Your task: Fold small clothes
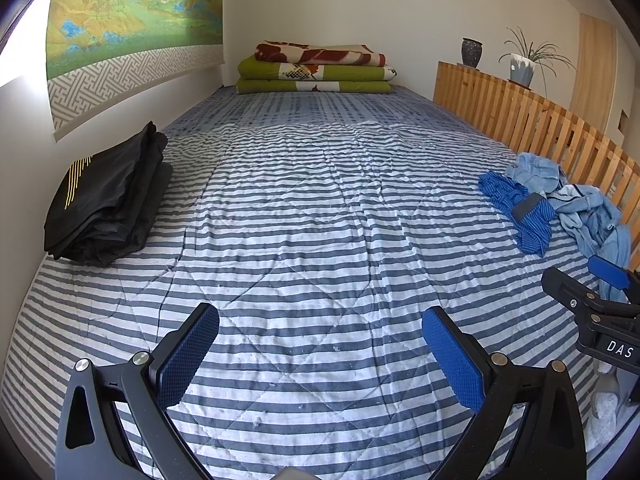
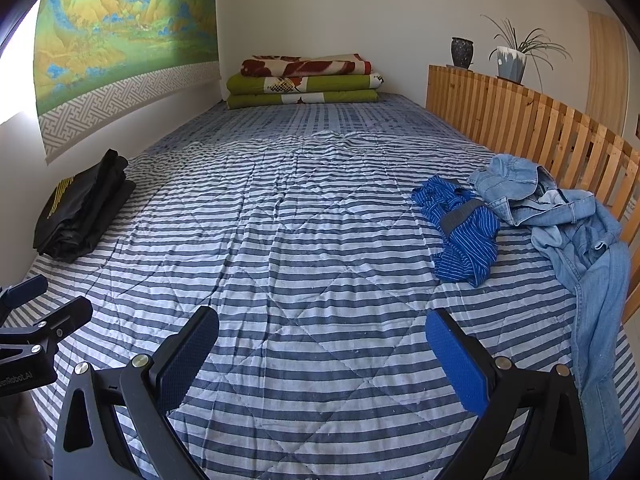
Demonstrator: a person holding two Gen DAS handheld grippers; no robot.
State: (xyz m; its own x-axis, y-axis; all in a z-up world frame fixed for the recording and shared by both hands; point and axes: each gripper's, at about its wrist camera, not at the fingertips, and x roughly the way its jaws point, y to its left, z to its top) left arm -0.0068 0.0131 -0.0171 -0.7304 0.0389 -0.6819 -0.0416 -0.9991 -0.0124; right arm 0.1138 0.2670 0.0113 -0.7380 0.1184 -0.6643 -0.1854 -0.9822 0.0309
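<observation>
**Tongs apart over striped bed, clothes heaped at right**

At far left, against the wall: a landscape scroll painting (image 1: 132, 12) with a grey fret border. Below it, on the bed's left edge: a folded black garment (image 1: 108, 200) with thin gold lines, stacked flat, well apart from everything else on the bed.

Across the middle: a quilted bedspread (image 1: 320, 208) in grey and white stripes, wrinkled, bare between the two clothes groups. At the far end, against the back wall: a stack of folded blankets (image 1: 316, 70), two green below, one red and cream on top.

In the foreground of the left wrist view: left tongs (image 1: 320, 356) spread wide, blue pads facing each other, nothing between them, hovering above the bedspread. Same picture in the right wrist view: right tongs (image 2: 322, 358) spread wide and holding nothing, above bare stripes. Side by side, the two tools, each showing at the edge of the other's view.

Further right: blue pinstriped shorts (image 2: 460, 228) with a grey waistband, crumpled, unfolded. Touching them on the right: a light denim garment (image 2: 560, 216), also crumpled, one long part trailing toward the near edge of the bed beside the rail.

Along the right edge: a slatted wooden rail (image 2: 520, 124). On its top ledge: a dark speckled vase (image 2: 462, 52) and, just beside it, a potted spider plant (image 2: 514, 54) in a pale faceted pot.
</observation>
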